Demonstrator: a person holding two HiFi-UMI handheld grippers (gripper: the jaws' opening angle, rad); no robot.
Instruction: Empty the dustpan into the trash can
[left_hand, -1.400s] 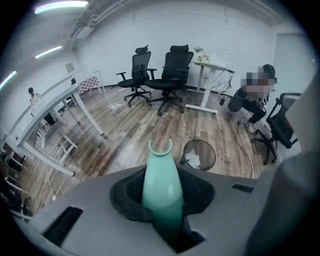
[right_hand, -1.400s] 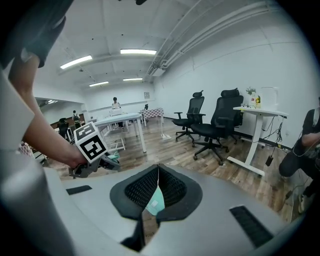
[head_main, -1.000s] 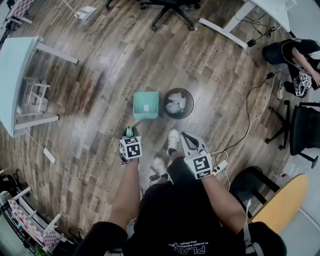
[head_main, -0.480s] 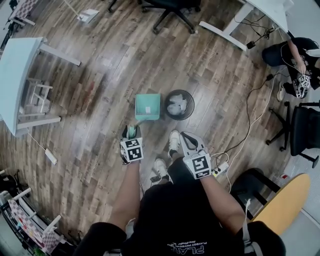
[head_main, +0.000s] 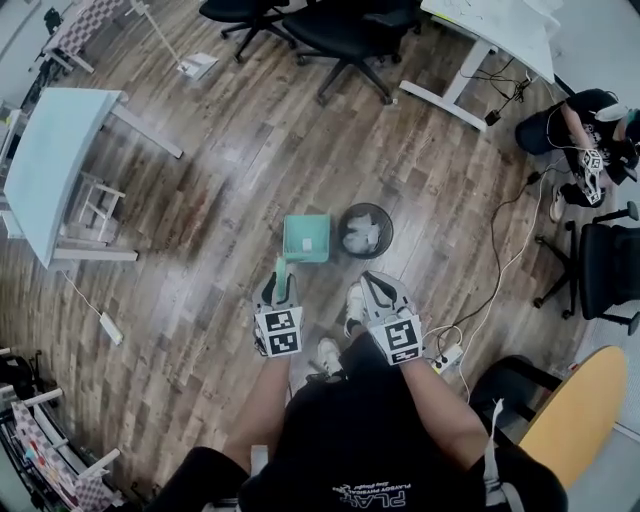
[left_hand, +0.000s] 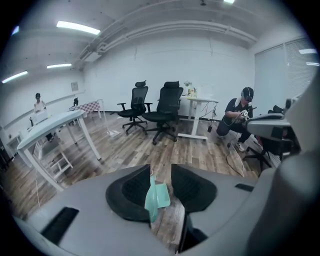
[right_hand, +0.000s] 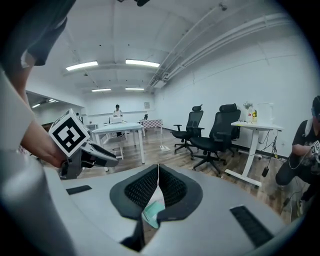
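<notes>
Left claw (head_main: 280, 290), closing yet apart, straddles the dustpan handle (left_hand: 150, 200) to tip it into the trash can (head_main: 341, 232); right claw (right_hand: 158, 168) is pinched together, spare.

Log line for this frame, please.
left gripper: jaws just closing around dustpan handle, unclamped | right gripper: shut, empty | dustpan: on floor beside trash can

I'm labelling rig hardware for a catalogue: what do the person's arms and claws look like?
Left claw and right claw are light grey moulded shells with black ribbed pads. Each carries a white cube printed with black square markers. The person wears a black short-sleeved shirt; forearms are bare.
</notes>
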